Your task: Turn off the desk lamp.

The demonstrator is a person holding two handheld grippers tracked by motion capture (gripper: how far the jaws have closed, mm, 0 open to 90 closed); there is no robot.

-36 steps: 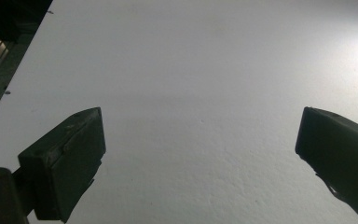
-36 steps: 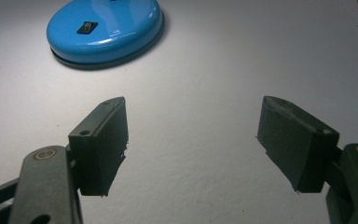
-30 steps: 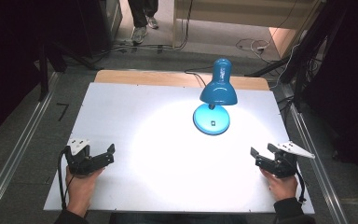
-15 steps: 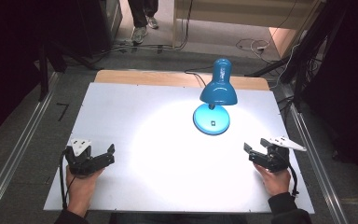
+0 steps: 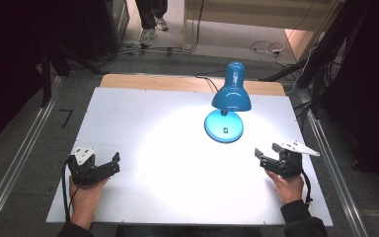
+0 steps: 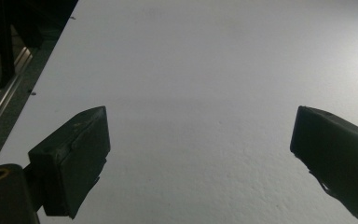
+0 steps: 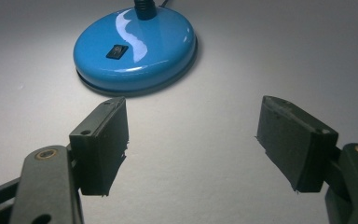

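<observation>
Reaching: right claw [image 5: 268, 156] is closing on the lamp [image 5: 227, 106]; my guess is the base switch [image 7: 117, 51] is the goal.
Left claw [image 5: 109, 165]: 8 o'clock on the table [image 5: 143, 123], jaws wide apart, holding nothing, touching nothing.
Lamp: 1 o'clock, lit, shade above its round base.
Right claw: 4 o'clock, jaws wide, empty, near the base, apart from it.
Tip: come in low toward 11 o'clock, narrow the jaws, press the switch with one fingertip [image 7: 103, 140], not shoving the base.
</observation>
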